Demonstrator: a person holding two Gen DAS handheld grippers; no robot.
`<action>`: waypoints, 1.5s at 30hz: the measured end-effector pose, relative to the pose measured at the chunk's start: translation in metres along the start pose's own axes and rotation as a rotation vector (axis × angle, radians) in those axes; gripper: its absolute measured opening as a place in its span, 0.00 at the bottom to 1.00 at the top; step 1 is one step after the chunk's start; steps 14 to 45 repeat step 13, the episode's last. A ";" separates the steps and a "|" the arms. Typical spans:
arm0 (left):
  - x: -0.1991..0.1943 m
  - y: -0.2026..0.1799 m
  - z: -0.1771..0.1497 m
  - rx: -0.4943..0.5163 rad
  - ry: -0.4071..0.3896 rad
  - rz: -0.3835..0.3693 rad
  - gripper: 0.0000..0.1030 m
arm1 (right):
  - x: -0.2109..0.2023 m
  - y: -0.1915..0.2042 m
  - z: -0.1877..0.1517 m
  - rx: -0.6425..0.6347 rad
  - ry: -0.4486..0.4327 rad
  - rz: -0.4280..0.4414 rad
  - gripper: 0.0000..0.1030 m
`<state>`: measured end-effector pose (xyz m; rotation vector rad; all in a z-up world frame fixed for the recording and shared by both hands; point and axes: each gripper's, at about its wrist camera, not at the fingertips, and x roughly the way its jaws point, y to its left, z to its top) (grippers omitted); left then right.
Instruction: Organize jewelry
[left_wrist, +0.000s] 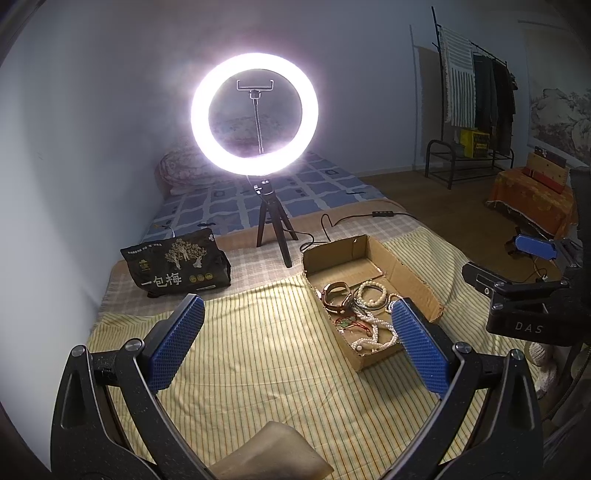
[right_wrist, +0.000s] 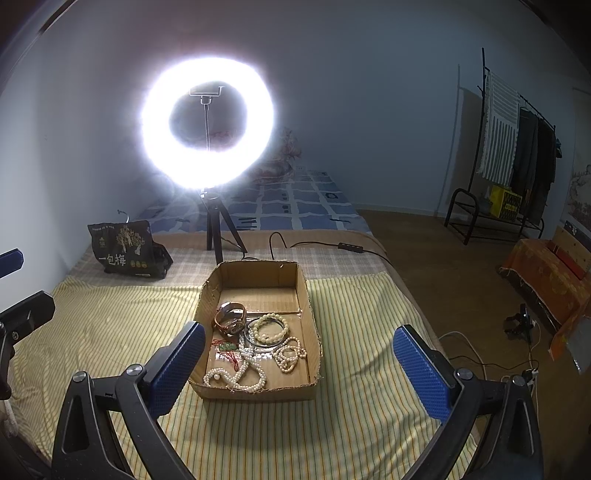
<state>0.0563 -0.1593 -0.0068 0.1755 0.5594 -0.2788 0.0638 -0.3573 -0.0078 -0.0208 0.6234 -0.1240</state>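
Both grippers, left gripper (left_wrist: 297, 343) and right gripper (right_wrist: 299, 369), hover over the bed (right_wrist: 369, 424), jaws spread, empty. Jewelry (right_wrist: 255, 347) lies tangled at the near end of the cardboard box (right_wrist: 258, 271); far end bare, probably sorting space. Ring light (right_wrist: 207, 122) faces it.

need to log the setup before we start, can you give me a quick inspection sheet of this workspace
surface: bed with striped yellow cover
job's things: cardboard box holding pearl necklace, bead bracelets, brown strap watch
clutter: black printed bag
grippers: left gripper and right gripper both open, holding nothing, apart from the box
cables: black cord with inline switch behind the box; white and black wires on the floor
surroundings: lit ring light on tripod, clothes rack
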 end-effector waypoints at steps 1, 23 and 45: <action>0.000 0.000 0.000 -0.001 0.001 -0.002 1.00 | 0.000 0.000 0.000 0.000 0.000 0.000 1.00; -0.002 0.000 0.000 -0.007 -0.020 0.015 1.00 | 0.000 0.001 -0.005 -0.004 0.009 0.008 1.00; -0.002 0.000 0.000 -0.007 -0.020 0.015 1.00 | 0.000 0.001 -0.005 -0.004 0.009 0.008 1.00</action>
